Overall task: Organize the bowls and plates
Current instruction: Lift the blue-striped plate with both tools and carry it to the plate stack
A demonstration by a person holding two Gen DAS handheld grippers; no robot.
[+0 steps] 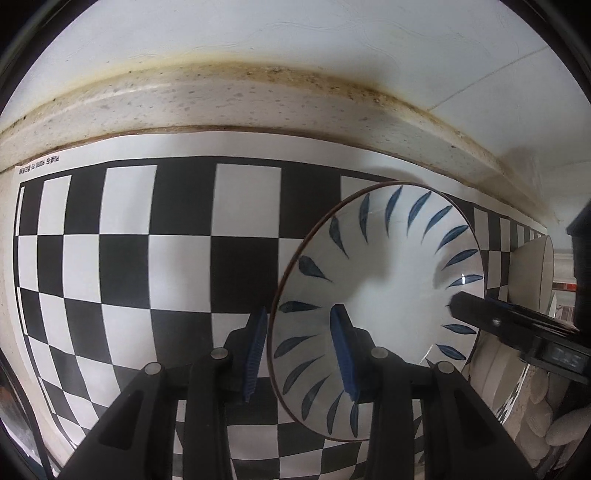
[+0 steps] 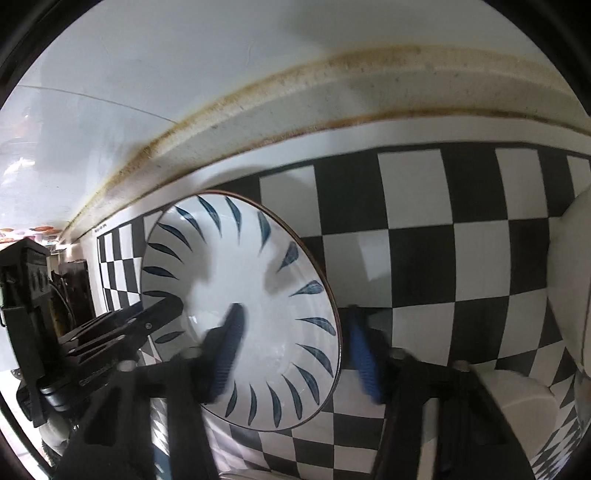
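1. Nearest in the left wrist view, the left gripper (image 1: 300, 350) straddles the near-left rim of the leaf-patterned bowl (image 1: 388, 266): one blue pad lies inside the bowl, the other just outside the rim. A sliver of gap seems to remain at the outer pad, so whether the jaws clench the wall or merely bracket it cannot be told.
2. The right gripper (image 2: 299, 352) does the same on the opposite side of the bowl (image 2: 236, 280), one pad within and one beyond the rim. Its jaws look released, with clear space between the outer pad and the rim, and motion blur hides any contact.
3. A hold from both sides is likely meant to keep a wide, shallow, slippery bowl level, whether it is being lifted or set down.
4. The bowl sits on the checkerboard mat (image 1: 155, 258), apparently resting flat, near the mat's back edge. It is empty, showing only glaze, blue leaf strokes and the grippers' shadows.
5. Farther right, a plain white bowl (image 1: 533, 273) stands apart from it; its inside is hardly visible. More white crockery (image 2: 517, 402) lies near the right gripper, its contents unclear.
6. Behind runs the speckled counter edge (image 1: 258, 99), then the white wall (image 1: 332, 33).
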